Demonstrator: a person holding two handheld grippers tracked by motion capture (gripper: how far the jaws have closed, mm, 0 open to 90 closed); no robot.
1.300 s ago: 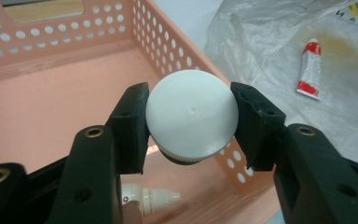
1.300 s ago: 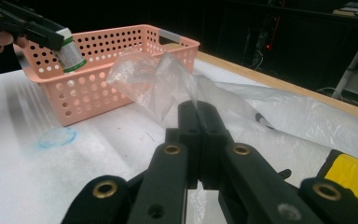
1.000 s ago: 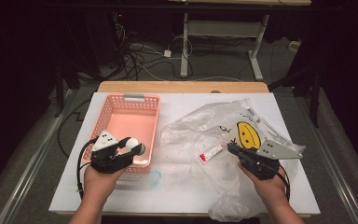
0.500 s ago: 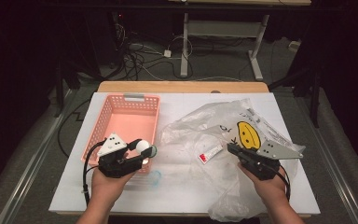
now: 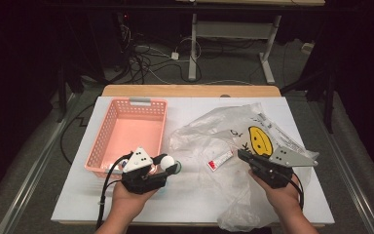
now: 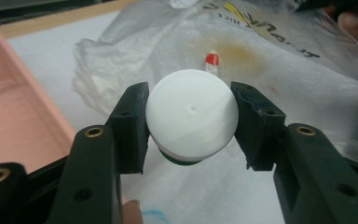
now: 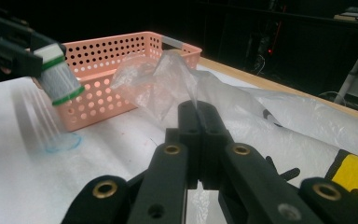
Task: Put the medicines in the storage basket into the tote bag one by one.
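Note:
My left gripper (image 5: 167,167) is shut on a small white-capped bottle (image 6: 191,114) with green bands, held just above the white table, right of the pink basket's (image 5: 126,129) near corner. The same bottle (image 7: 60,79) hangs tilted at the left of the right gripper view. My right gripper (image 5: 241,155) is shut on a fold of the clear plastic bag (image 5: 209,131); the film (image 7: 182,79) rises from between its closed jaws. A small red-and-white tube (image 5: 219,160) lies inside the bag between the two grippers.
The bag carries a yellow smiley print (image 5: 260,139) and spreads over the table's right half to its front edge. A blue ring mark (image 7: 63,141) is on the table below the bottle. A wooden strip (image 5: 190,90) runs along the far edge.
My left gripper has moved right and slightly nearer with the bottle, away from the basket's front corner. The right gripper has held still on the bag.

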